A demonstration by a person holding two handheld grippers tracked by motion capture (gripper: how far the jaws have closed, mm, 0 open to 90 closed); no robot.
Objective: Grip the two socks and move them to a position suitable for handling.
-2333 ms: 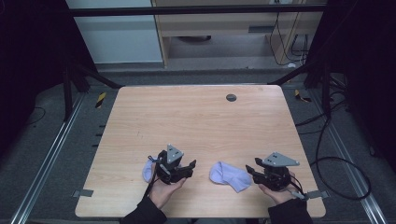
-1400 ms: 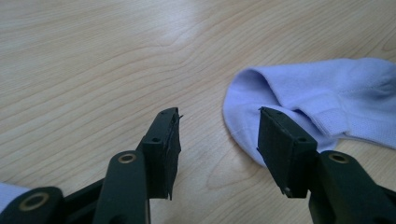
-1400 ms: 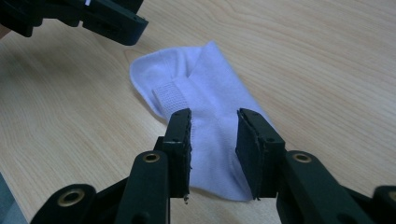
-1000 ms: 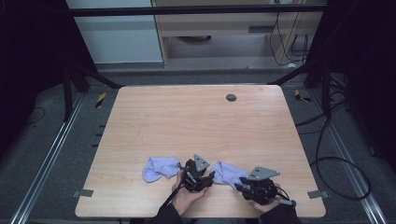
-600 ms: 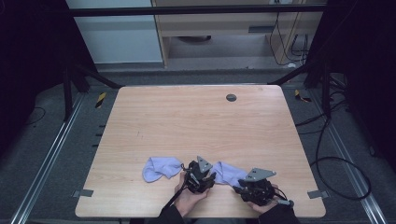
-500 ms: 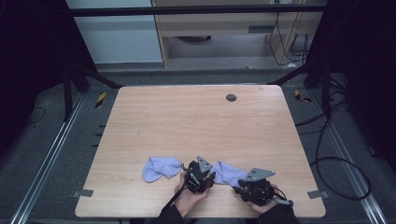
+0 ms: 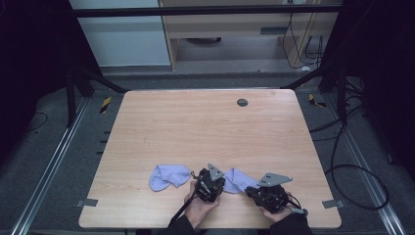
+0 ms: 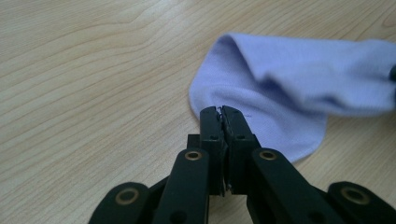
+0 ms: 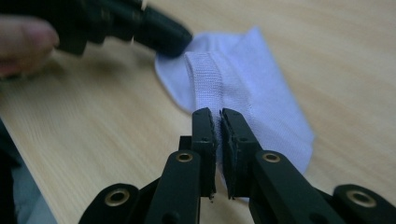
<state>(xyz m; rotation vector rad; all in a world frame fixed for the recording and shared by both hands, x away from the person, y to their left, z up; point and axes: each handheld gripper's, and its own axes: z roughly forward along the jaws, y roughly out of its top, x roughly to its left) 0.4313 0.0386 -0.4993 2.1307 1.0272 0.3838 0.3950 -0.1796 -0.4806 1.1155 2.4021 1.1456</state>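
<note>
Two lavender socks lie near the table's front edge. The left sock lies alone, crumpled. Both grippers are at the right sock. My left gripper is at its left end, jaws shut on the sock's rounded edge. My right gripper is at its right end, jaws pressed together on a raised fold of the ribbed cuff. In the right gripper view the left gripper's black tip rests on the sock's far end, with a fingertip behind it.
The wooden table has a dark round grommet near its far edge. Both hands sit at the front edge. Metal rails and cables run along the floor on both sides.
My left gripper left the left sock and crossed right to the right sock. The right gripper slid left and forward to the same sock. Both have held still for the last second.
</note>
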